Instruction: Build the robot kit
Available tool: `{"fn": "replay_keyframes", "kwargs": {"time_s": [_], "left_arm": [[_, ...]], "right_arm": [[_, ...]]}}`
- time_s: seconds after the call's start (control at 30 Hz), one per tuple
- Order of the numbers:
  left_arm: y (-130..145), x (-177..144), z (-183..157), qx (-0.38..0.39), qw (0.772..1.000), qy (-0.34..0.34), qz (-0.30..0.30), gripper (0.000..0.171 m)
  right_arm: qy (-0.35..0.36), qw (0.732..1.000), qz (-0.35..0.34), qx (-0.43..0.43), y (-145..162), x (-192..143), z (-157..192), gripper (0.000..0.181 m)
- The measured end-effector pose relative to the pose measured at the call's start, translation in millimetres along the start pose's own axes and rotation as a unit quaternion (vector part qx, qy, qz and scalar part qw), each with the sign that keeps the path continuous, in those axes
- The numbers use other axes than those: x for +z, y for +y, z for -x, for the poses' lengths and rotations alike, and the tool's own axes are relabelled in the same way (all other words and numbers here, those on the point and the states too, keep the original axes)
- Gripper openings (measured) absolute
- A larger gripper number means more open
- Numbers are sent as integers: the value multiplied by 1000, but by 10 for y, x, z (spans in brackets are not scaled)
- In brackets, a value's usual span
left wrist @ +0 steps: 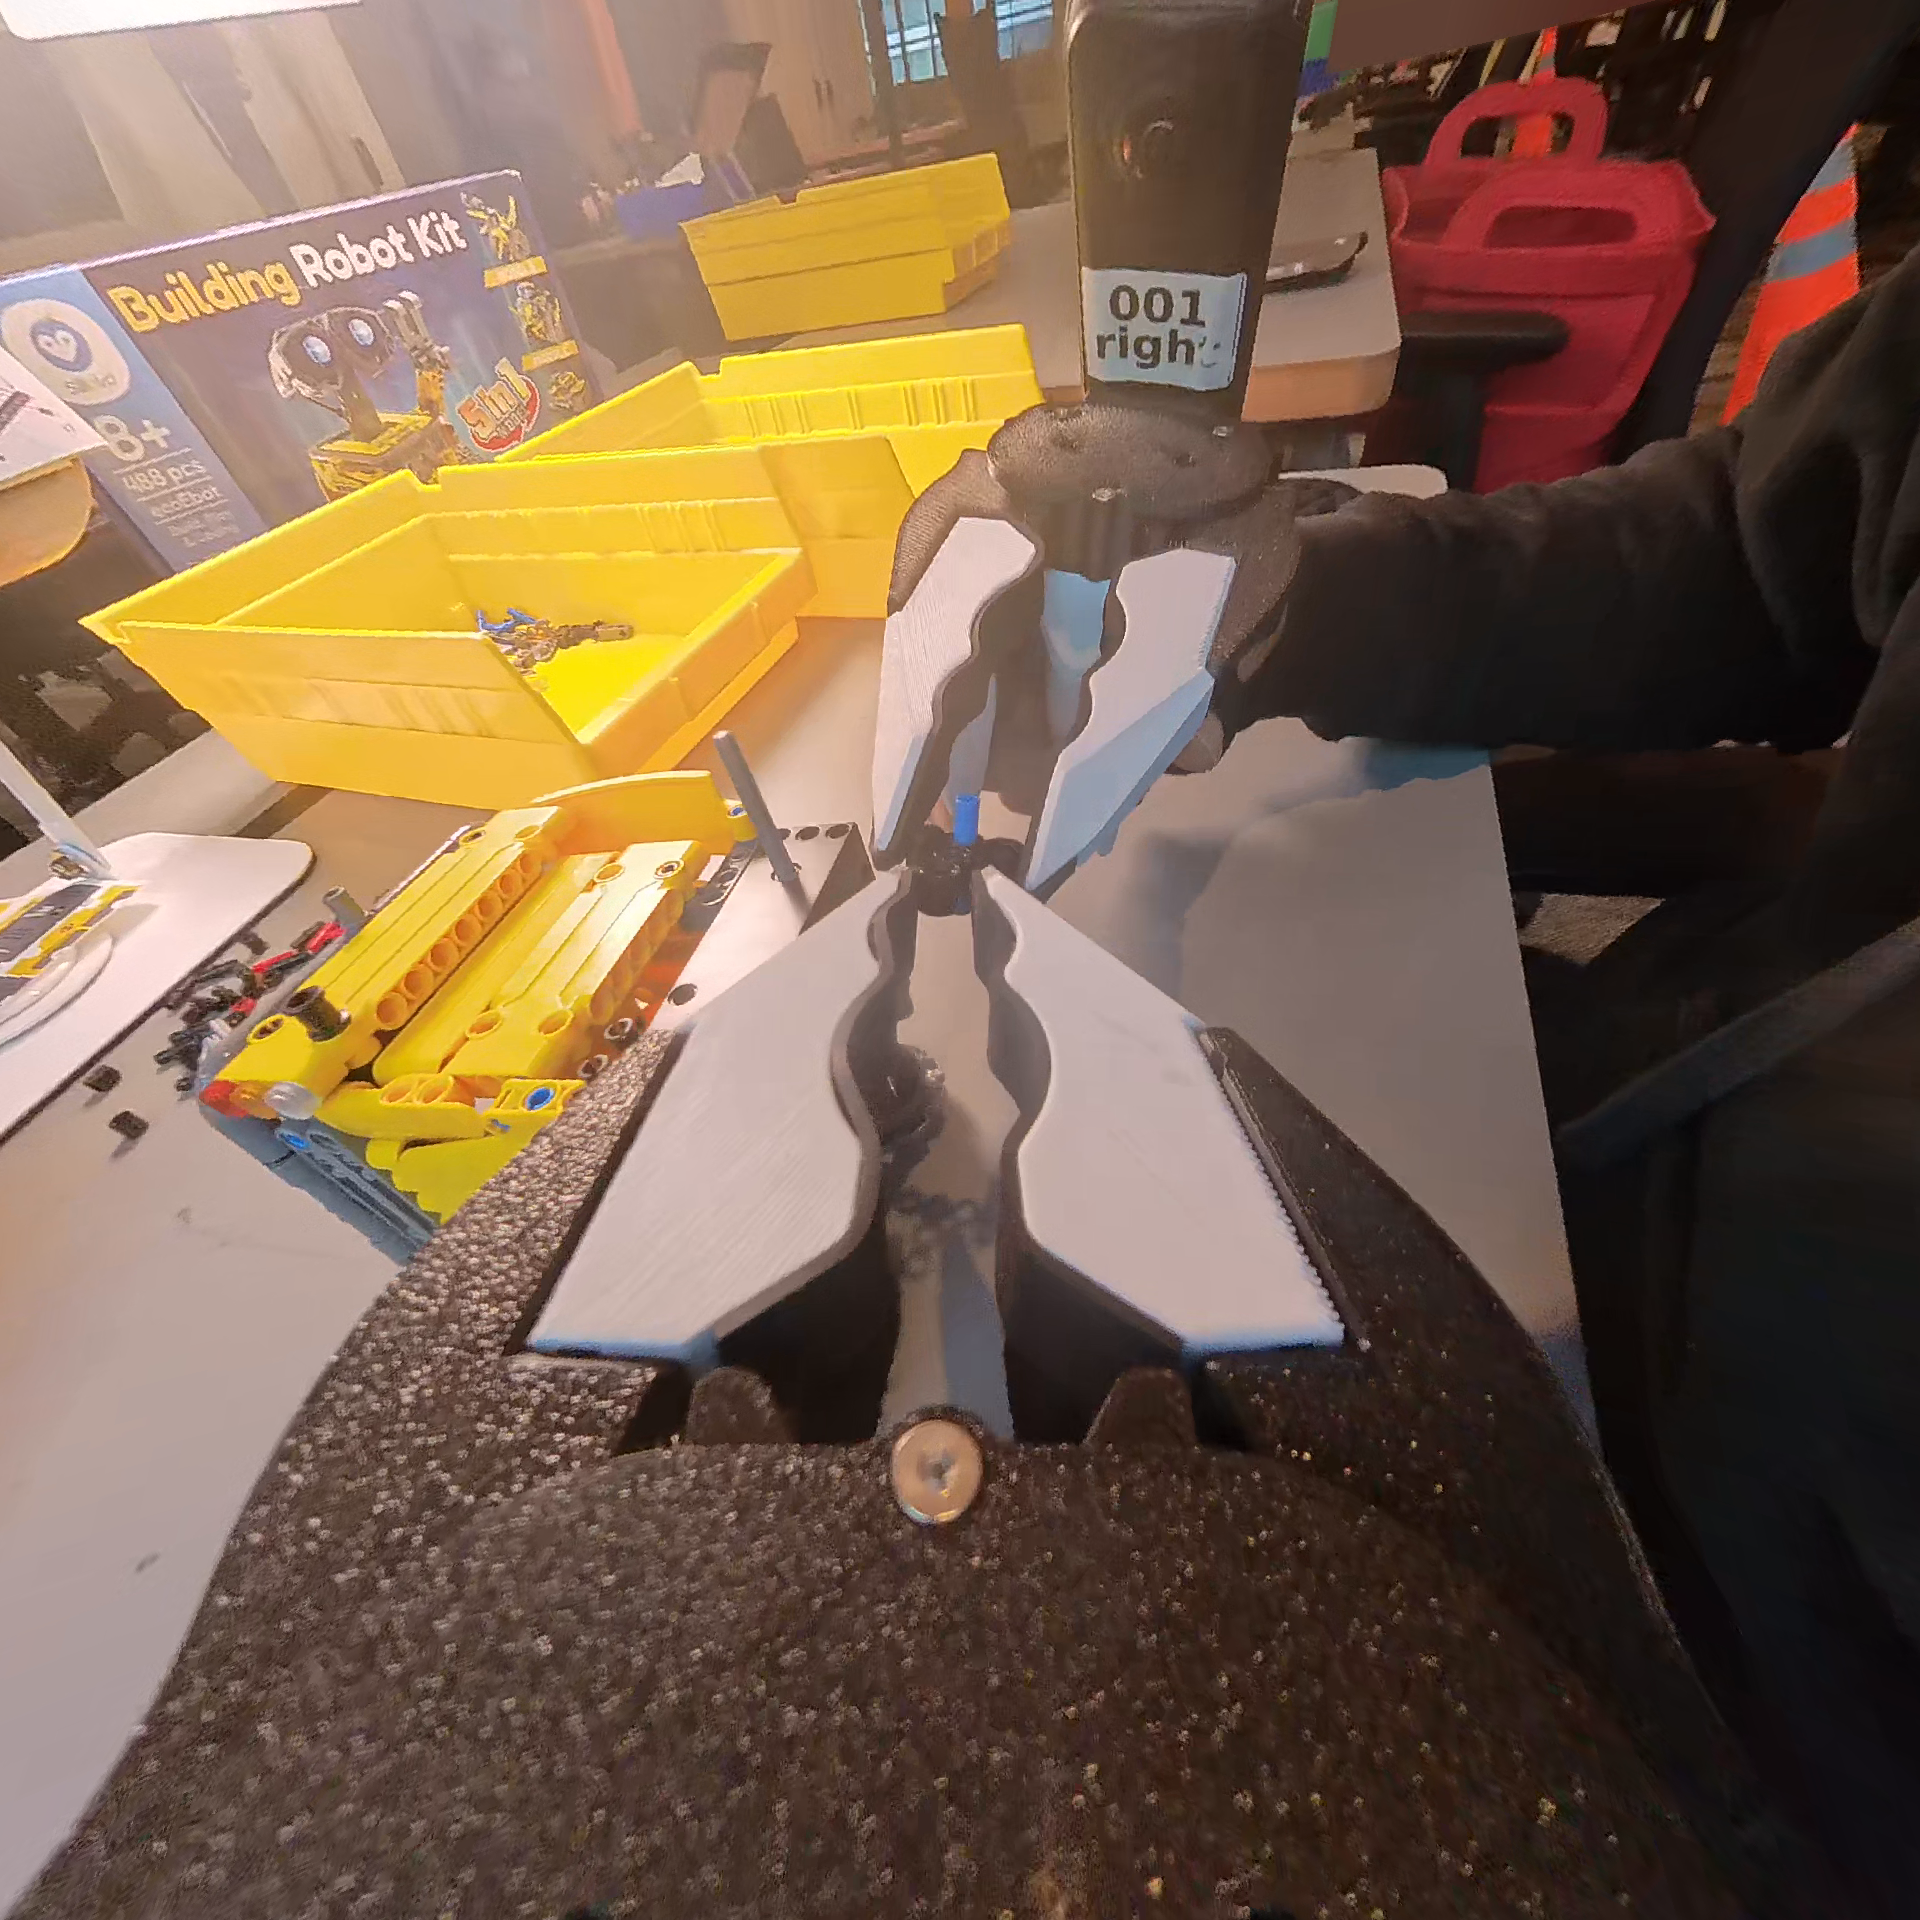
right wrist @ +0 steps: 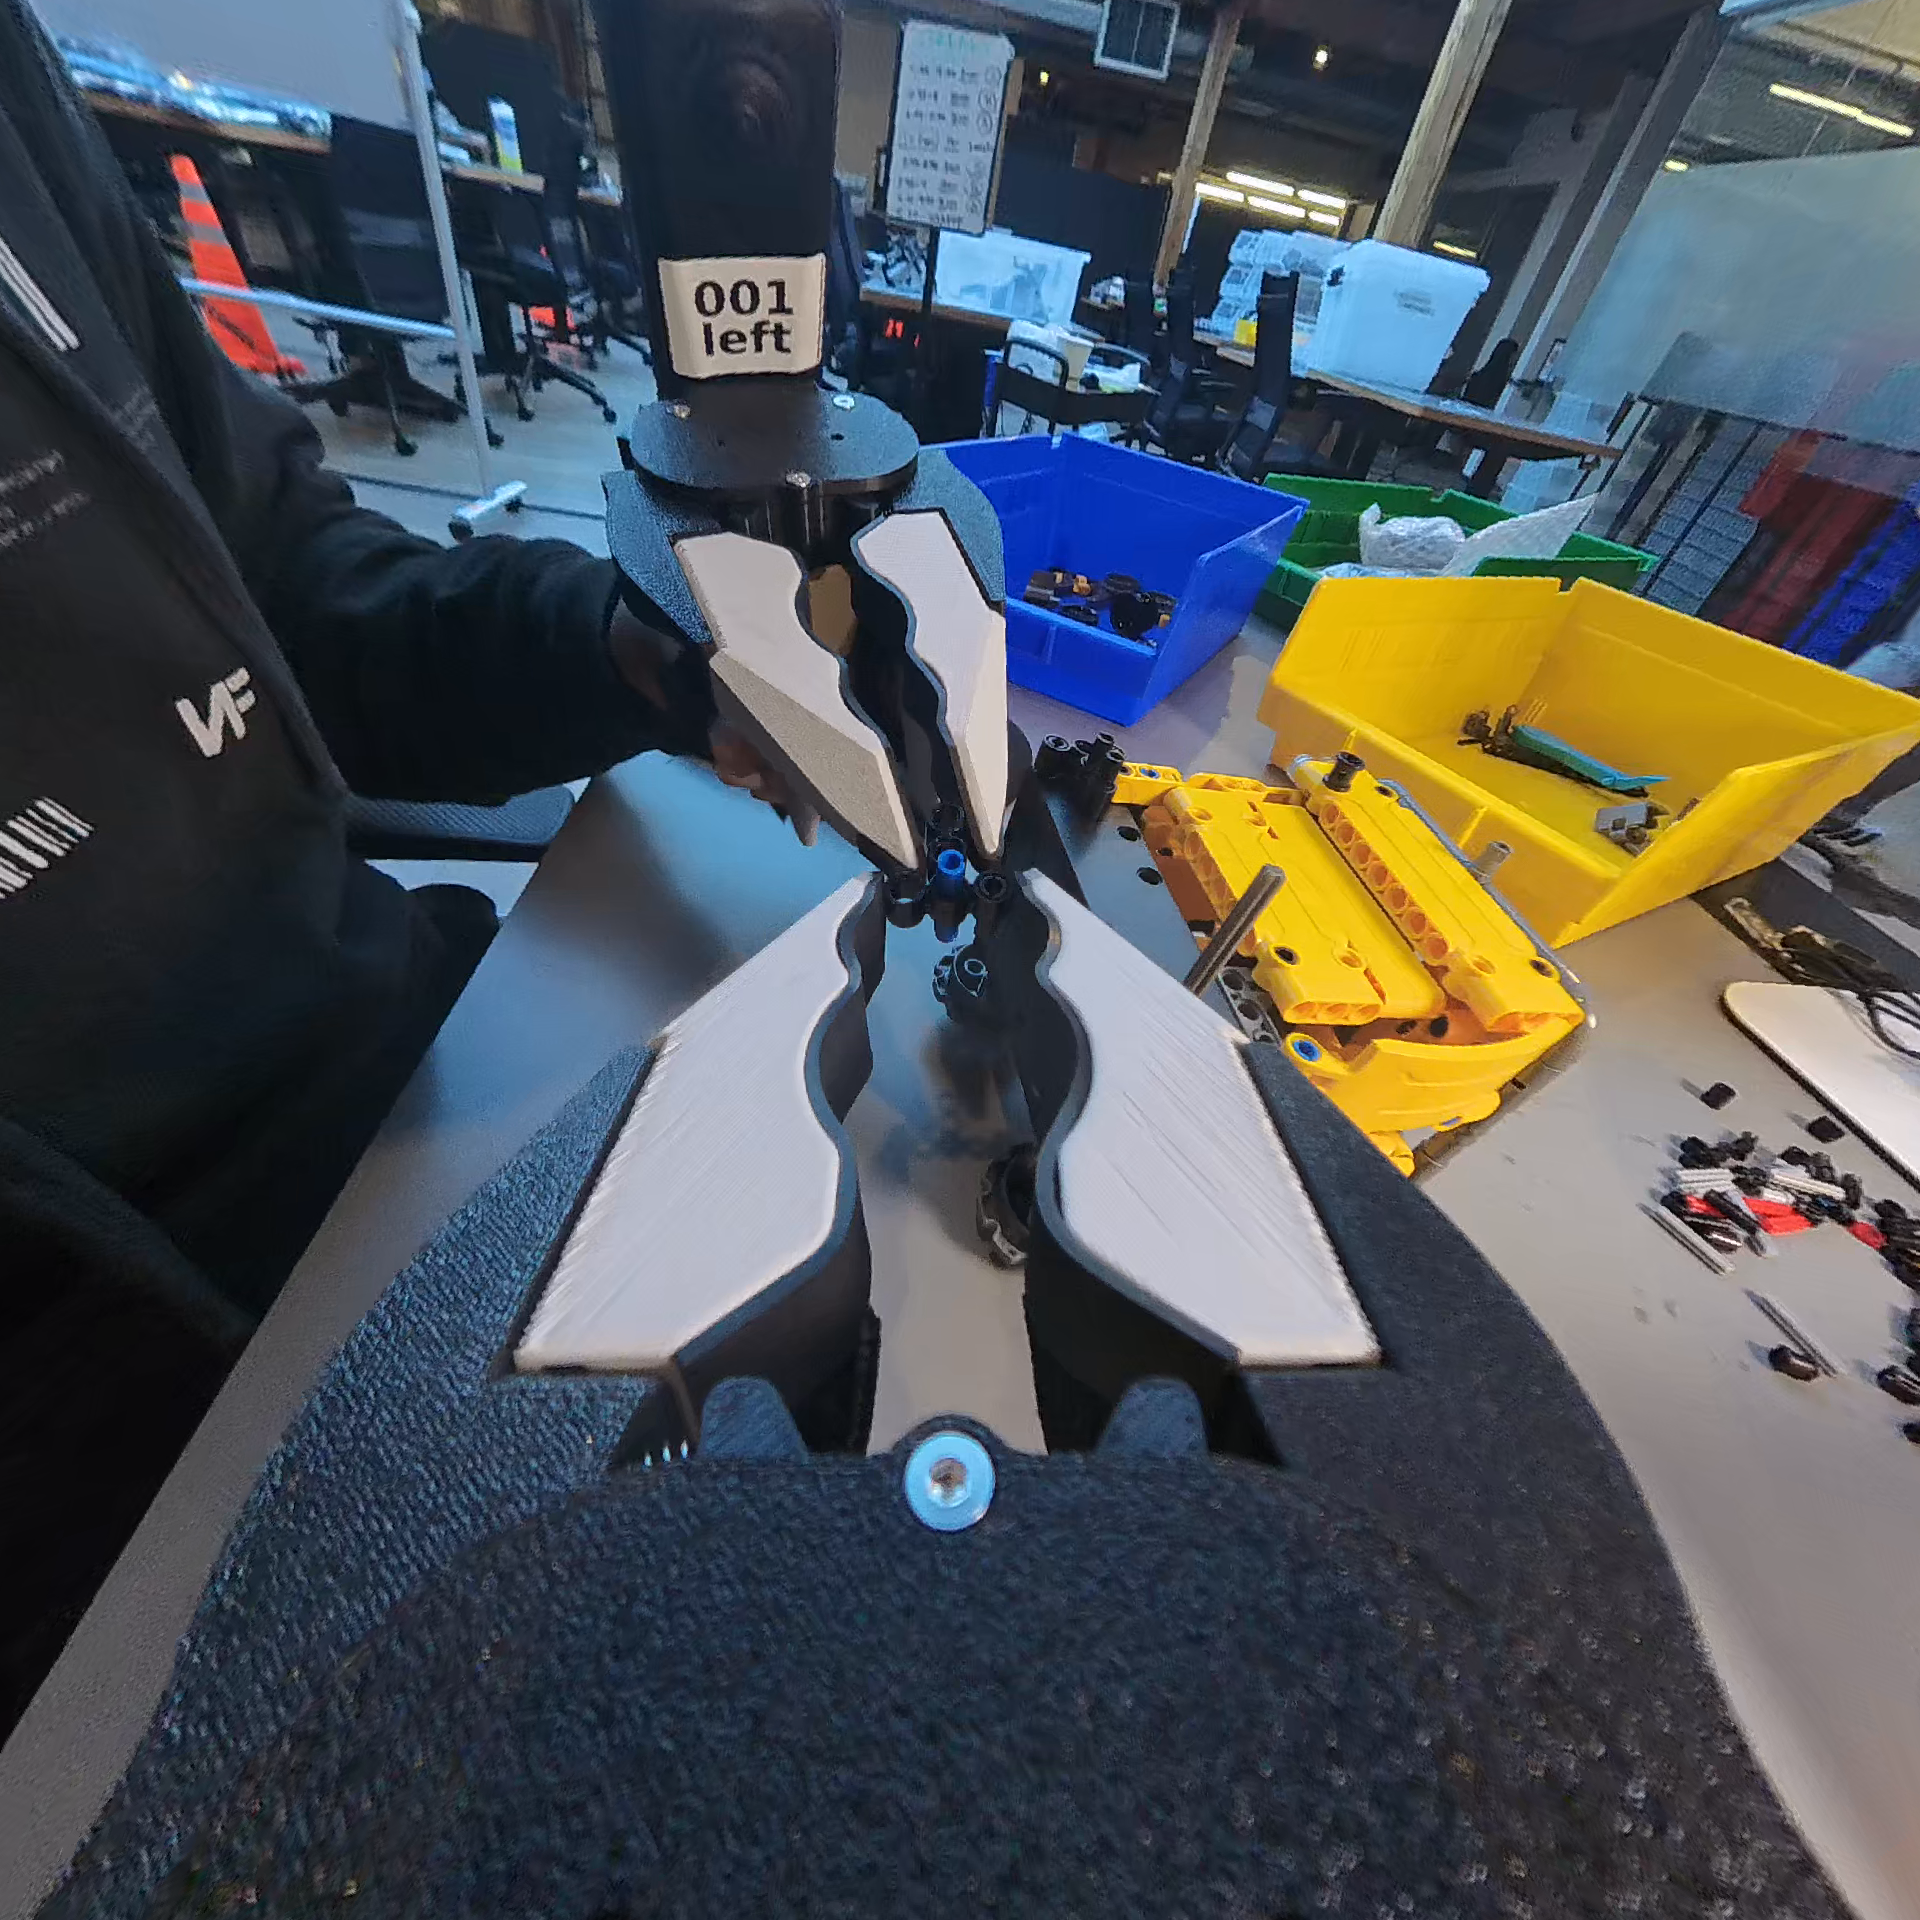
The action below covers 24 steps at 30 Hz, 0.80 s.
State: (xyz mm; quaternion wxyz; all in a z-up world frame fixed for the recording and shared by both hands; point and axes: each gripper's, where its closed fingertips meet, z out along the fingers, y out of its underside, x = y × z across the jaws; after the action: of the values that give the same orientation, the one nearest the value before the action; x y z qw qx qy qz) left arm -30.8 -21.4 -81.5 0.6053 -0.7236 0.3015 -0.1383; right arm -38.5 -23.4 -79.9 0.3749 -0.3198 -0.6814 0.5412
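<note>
Small black plastic connector cluster with a blue pin point(left wrist: 943, 868) sits pinched between both grippers above the grey table point(left wrist: 1351, 935): left gripper point(left wrist: 940, 883) nearly closed on it, right gripper point(right wrist: 940, 883) likewise. Light, rigid, best gripped by its black hubs.

Each wrist camera looked forward along its own fingers, low and close over the grey table point(left wrist: 1351, 935). The two views faced each other, sharing the small black connector piece point(left wrist: 940, 868) between them and the yellow brick model point(right wrist: 1351, 935) beside it.
</note>
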Motion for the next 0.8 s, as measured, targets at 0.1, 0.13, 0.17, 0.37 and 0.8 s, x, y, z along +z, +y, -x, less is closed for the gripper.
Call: {"fn": "replay_keyframes", "kwargs": {"time_s": [0.1,0.13,0.17,0.37,0.8], "left_arm": [[54,15,-18,19,1000,5,19,7],[69,20,-22,23,999,6,22,7],[79,23,-29,27,999,9,24,7],[44,20,-41,-3,1000,21,-21,5],[-8,34,-5,-16,999,23,-44,5]], "right_arm": [[-7,1000,18,-6,55,-3,22,24],[-9,1000,24,-8,76,-3,32,24],[-11,1000,28,-9,90,-4,39,24],[-15,1000,19,1,61,-34,28,24],[-26,999,5,31,0,-58,-24,23]]}}
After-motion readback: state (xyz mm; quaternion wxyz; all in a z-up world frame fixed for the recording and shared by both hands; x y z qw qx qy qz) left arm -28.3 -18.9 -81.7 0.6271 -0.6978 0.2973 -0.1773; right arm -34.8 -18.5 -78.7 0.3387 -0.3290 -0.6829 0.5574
